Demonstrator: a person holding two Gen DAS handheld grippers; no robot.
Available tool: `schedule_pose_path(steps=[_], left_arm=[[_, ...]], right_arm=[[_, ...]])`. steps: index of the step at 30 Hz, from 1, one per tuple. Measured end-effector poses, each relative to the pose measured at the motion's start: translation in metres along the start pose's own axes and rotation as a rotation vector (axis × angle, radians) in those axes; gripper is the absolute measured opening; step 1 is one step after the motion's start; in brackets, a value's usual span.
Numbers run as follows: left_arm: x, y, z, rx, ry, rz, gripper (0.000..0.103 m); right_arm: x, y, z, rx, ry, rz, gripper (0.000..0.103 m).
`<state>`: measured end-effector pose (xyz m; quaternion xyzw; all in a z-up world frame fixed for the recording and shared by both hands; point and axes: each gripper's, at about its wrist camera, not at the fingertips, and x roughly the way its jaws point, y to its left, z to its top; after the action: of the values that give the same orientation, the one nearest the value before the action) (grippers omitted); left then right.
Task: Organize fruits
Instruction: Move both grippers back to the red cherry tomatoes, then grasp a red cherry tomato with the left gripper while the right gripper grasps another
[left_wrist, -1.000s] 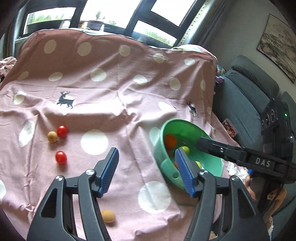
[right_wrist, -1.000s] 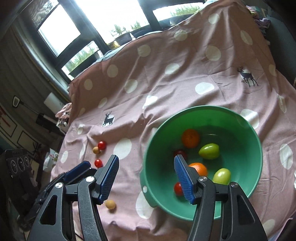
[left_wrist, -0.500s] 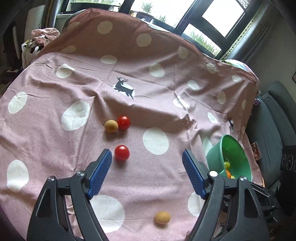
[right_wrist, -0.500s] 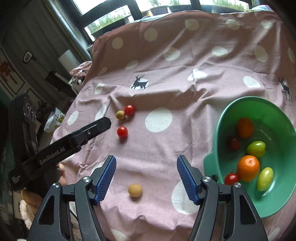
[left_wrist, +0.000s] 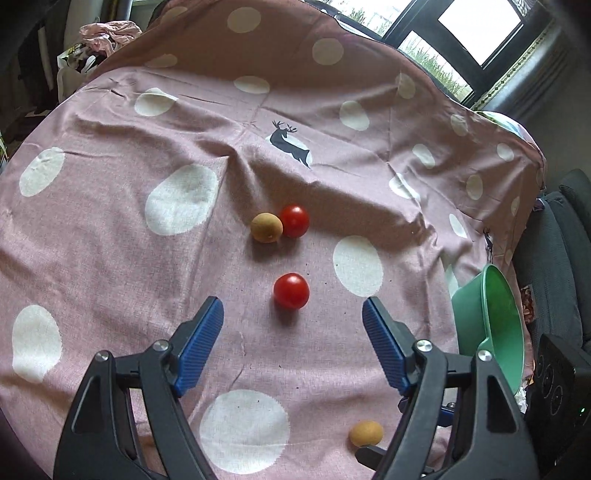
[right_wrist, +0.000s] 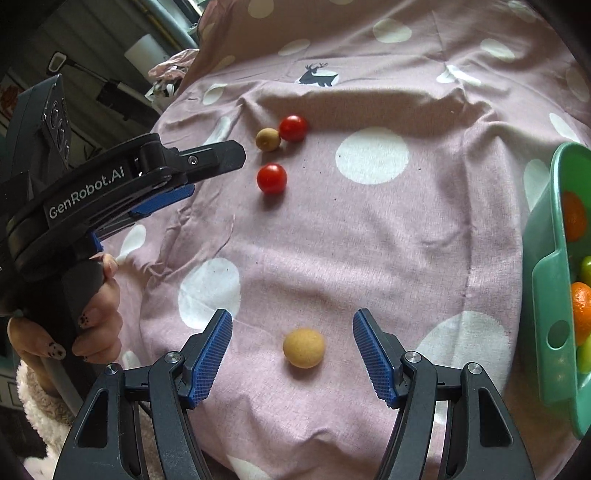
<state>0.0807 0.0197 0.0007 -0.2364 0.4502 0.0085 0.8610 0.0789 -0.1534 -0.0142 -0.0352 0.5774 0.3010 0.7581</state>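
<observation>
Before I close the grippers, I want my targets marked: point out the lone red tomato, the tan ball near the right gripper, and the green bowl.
lone red tomato (left_wrist: 291, 291): left wrist view, centre of its skin.
tan ball (right_wrist: 304, 348): right wrist view, middle of its surface.
green bowl (right_wrist: 550, 280): right wrist view, outer wall.

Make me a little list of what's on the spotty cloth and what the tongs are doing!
cloth: pink, white dots
loose fruit: near tomato, far tomato touching a tan ball, second tan ball
bowl: green, holds oranges and green fruit
left tongs: open, near tomato just ahead
right tongs: open, second tan ball between the tips
</observation>
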Motion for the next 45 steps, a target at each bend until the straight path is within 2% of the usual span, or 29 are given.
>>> schedule_pose_path(steps=[7, 10, 13, 16, 18, 22, 25, 29, 33, 38, 42, 45], left_arm=[[0.013, -0.001, -0.001, 0.018, 0.04, 0.002, 0.074], [0.017, -0.002, 0.001, 0.019, 0.042, 0.006, 0.066], [0.02, -0.002, 0.001, 0.016, 0.052, -0.002, 0.062], [0.022, -0.003, 0.001, 0.023, 0.042, 0.006, 0.057], [0.023, -0.004, 0.001, 0.028, 0.039, 0.01, 0.051], [0.029, -0.007, 0.003, 0.033, 0.046, -0.018, 0.046], [0.035, -0.011, 0.003, 0.042, 0.057, -0.032, 0.043], [0.044, -0.008, 0.002, 0.026, 0.069, -0.028, 0.036], [0.047, -0.006, 0.004, 0.021, 0.072, -0.045, 0.032], [0.054, -0.005, 0.006, 0.015, 0.08, -0.05, 0.029], [0.057, -0.005, 0.006, 0.012, 0.083, -0.04, 0.026], [0.057, -0.003, 0.007, 0.007, 0.078, -0.044, 0.025]], right_arm=[[0.011, -0.001, -0.01, -0.011, 0.026, -0.039, 0.068], [0.012, -0.001, -0.012, -0.01, 0.021, -0.051, 0.061], [0.011, -0.002, -0.014, -0.004, 0.014, -0.034, 0.06], [0.001, -0.01, -0.009, 0.05, -0.04, 0.009, 0.06], [-0.009, -0.018, 0.001, 0.103, -0.081, 0.03, 0.059], [-0.027, -0.027, 0.038, 0.179, -0.2, 0.029, 0.053], [-0.022, -0.023, 0.075, 0.193, -0.237, 0.062, 0.048], [0.013, -0.018, 0.12, 0.213, -0.18, 0.128, 0.036], [0.043, -0.014, 0.144, 0.207, -0.144, 0.096, 0.032], [0.061, -0.012, 0.156, 0.2, -0.099, 0.136, 0.032], [0.07, -0.008, 0.162, 0.175, -0.09, 0.077, 0.032], [0.078, -0.009, 0.164, 0.181, -0.073, 0.08, 0.03]])
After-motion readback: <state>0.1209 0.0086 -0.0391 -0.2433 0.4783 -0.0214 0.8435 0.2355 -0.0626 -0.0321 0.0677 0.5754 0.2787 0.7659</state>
